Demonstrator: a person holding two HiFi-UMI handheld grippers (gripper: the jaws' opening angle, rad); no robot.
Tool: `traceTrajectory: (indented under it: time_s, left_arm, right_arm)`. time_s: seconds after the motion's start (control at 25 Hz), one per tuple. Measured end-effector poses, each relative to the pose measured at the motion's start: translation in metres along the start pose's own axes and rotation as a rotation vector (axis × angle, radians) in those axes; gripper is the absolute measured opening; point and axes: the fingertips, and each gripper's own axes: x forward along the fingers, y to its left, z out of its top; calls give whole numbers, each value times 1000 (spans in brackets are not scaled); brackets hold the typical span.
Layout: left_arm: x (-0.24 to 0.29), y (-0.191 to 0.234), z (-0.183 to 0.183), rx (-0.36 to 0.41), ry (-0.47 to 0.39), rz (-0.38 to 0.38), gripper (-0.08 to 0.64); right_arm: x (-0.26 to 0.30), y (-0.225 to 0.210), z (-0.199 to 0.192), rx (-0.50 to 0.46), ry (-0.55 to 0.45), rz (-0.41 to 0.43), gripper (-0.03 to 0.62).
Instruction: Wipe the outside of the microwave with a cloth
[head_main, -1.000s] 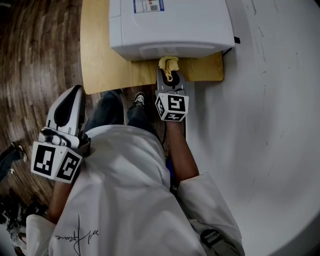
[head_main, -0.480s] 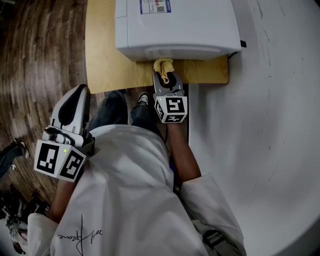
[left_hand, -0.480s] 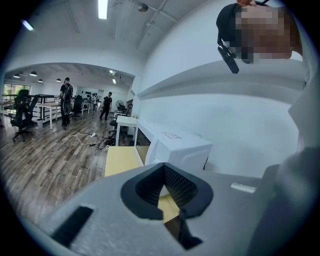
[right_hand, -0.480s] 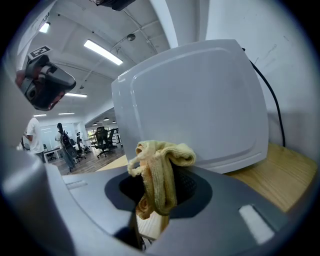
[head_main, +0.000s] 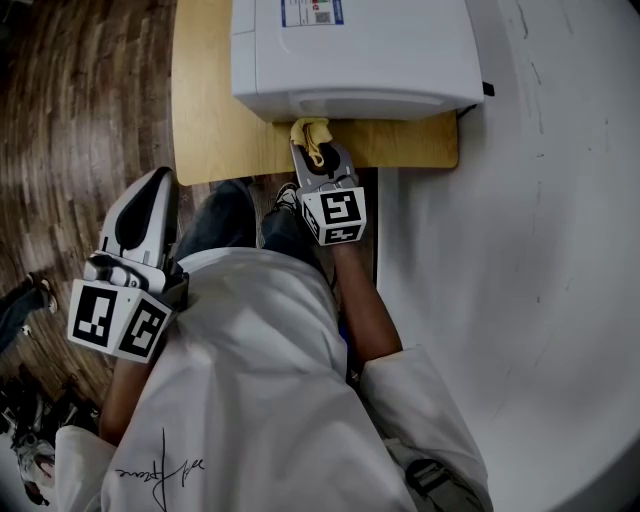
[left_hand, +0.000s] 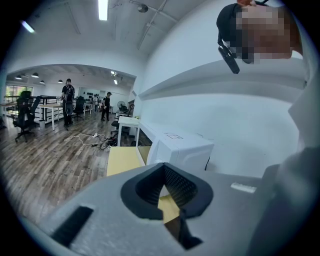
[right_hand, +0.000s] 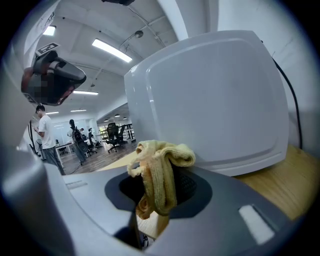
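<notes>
Yellow cloth (right_hand: 160, 175) sat bunched in the right gripper (head_main: 311, 152), its jaws clamped on it. It lay at the near face of the white microwave (head_main: 355, 60). Actual contact could not be confirmed: the head view showed that face edge-on. The microwave's far end was cut off at the frame top. The right forearm reached straight towards the microwave over the wooden table (head_main: 210, 120) edge. The left gripper (head_main: 157, 182) hung well short of the microwave at the person's side, jaws together, nothing between them.

Nubby yellow cloth (right_hand: 160, 175), smooth white plastic microwave (right_hand: 210, 95), matt wooden table (head_main: 215, 110).
</notes>
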Motion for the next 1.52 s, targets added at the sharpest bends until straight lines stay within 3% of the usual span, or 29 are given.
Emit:
traceTrajectory:
  time_s: [0.36,0.56,0.8,1.2,1.52]
  left_arm:
    - [-5,7,2,-2,-8,25,-8]
    - [-7,12,3,-11,-16,30,-8]
    - [-7,15,3,5,-25,32,-8]
    - [-9,21,-3,8,-24,17,-8]
    - [-7,20,-8,3,-32,-1,-9]
  right_arm:
    - [23,33,-5,-15,32,88,117]
    - [38,82,4,-64,44,240,117]
    - [36,115,27,-21,33,353,118]
    - [8,105,58,49,34,342,120]
    - [-33,86,84,8,33,255,121]
